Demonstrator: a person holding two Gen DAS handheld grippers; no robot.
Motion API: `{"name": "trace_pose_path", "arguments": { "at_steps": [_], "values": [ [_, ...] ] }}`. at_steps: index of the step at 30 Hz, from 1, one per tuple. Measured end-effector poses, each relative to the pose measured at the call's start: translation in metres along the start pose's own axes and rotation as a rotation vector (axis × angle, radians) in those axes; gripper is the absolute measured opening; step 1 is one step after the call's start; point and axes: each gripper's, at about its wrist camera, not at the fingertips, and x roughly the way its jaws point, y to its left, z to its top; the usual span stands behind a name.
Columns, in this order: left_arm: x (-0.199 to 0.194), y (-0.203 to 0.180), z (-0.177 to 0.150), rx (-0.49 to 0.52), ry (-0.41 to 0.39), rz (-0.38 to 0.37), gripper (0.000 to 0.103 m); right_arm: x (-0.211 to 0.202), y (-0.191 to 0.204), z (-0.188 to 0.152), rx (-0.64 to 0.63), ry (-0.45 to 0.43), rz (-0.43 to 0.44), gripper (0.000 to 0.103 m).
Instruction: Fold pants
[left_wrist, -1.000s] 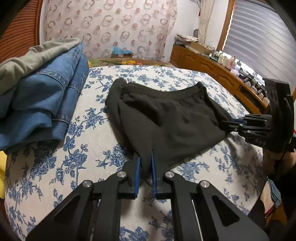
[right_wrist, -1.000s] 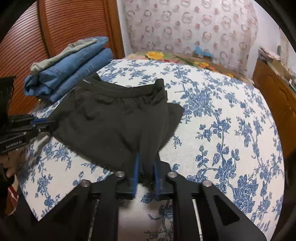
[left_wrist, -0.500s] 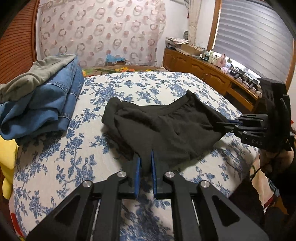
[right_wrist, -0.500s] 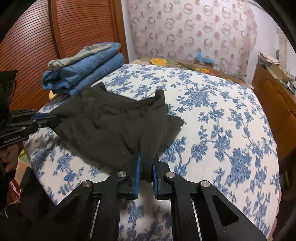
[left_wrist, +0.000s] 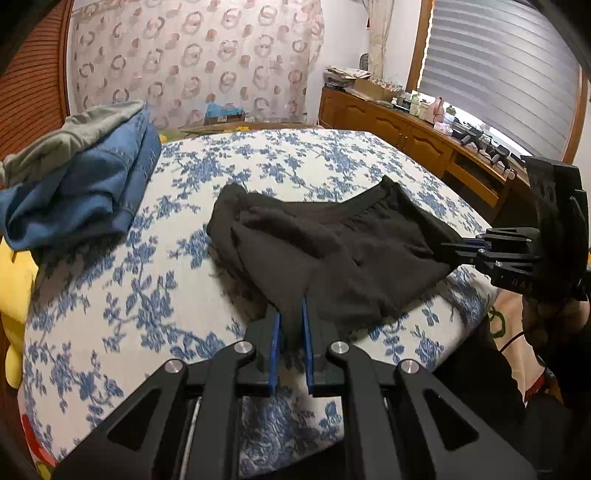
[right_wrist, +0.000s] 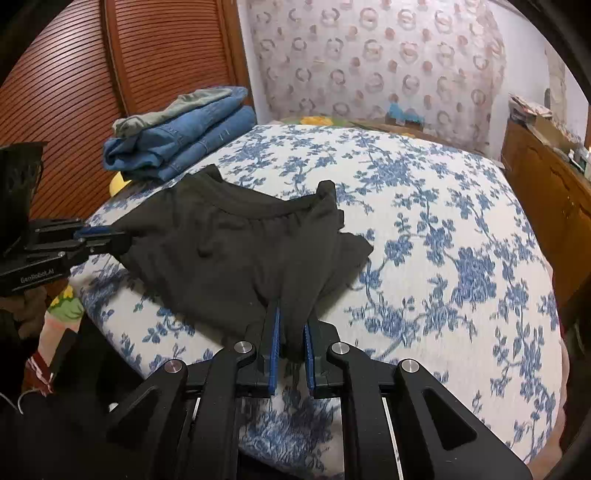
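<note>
From my left gripper (left_wrist: 291, 328), the fingers are clamped on a corner of the black pants (left_wrist: 332, 251) lying on the bed (left_wrist: 147, 295); I should keep both corners level and taut while dragging. From my right gripper (right_wrist: 291, 328), equally clamped on cloth, the pants sit nearer the bed's edge than a second ago.

I see black pants (left_wrist: 332, 251) on bed cover (left_wrist: 177, 280), white with blue flower print. At cover's far left corner, blue jeans (left_wrist: 85, 188) with grey-green garment (left_wrist: 74, 136) on top. My grippers black, pads (left_wrist: 275, 343) blue. Curtain (left_wrist: 192, 59) pale with pink ring pattern. Cabinet (left_wrist: 399, 129) brown wood.
</note>
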Motion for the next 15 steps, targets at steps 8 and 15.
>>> {"name": "trace_pose_path", "arguments": {
  "at_steps": [8, 15],
  "values": [
    [0.006, 0.003, -0.003, -0.009, 0.03, 0.012, 0.014, 0.0, -0.006, -0.006, 0.039, 0.003, 0.013, 0.009],
    [0.007, 0.01, 0.008, -0.003, 0.016, 0.046, 0.037, -0.006, -0.007, -0.006, 0.039, -0.017, 0.015, 0.012]
  ]
}}
